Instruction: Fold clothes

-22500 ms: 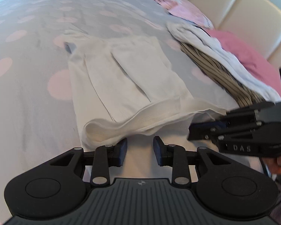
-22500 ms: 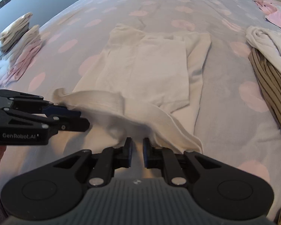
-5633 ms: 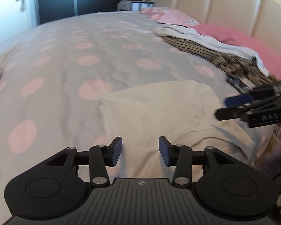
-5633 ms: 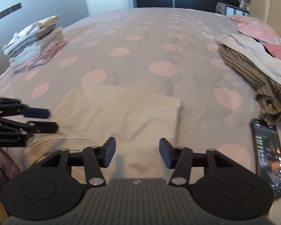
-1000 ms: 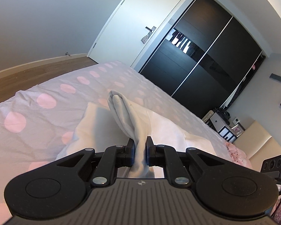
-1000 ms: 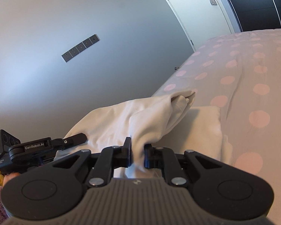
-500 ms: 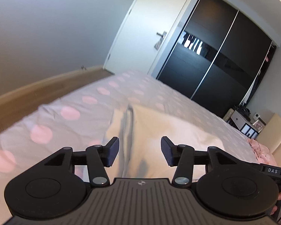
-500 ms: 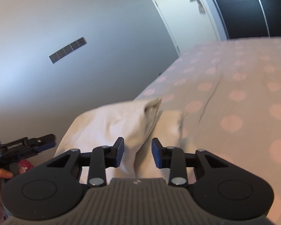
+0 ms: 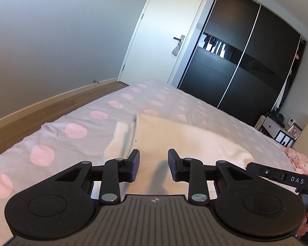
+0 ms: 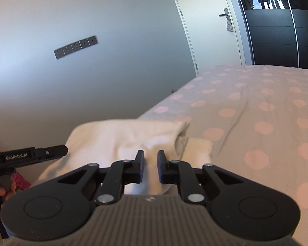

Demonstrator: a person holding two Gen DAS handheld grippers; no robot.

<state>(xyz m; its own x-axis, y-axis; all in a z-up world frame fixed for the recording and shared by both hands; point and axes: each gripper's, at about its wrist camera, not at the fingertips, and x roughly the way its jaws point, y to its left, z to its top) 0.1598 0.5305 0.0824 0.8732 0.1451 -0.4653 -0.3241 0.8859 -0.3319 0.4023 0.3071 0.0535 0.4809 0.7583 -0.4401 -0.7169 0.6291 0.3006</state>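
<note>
A folded cream garment [image 9: 184, 137] lies on the grey bedcover with pink dots [image 9: 82, 131], on top of another pale folded piece [image 9: 118, 139]. My left gripper [image 9: 153, 164] hovers over the garment's near edge. Its jaws are closing but still apart, with nothing between them. In the right wrist view the garment [image 10: 117, 137] humps up in front of my right gripper [image 10: 151, 164]. Those jaws are closing to a narrow gap that is filled with the cloth. Each gripper shows at the edge of the other's view: the right gripper [image 9: 256, 169] and the left gripper [image 10: 59, 149].
The bed's edge drops to a wooden floor [image 9: 51, 106] on the left, below a grey wall. A white door [image 9: 160, 30] and dark sliding wardrobe doors [image 9: 246, 61] stand beyond. A bedside shelf [image 9: 277, 129] and pink cloth [image 9: 297, 157] are far right. A hand [image 10: 2, 188] holds the left gripper.
A second ago both grippers held raised folds of the garment. The left let go, opened wide and is narrowing; the garment now lies flat. The right jaws loosened, then narrowed again.
</note>
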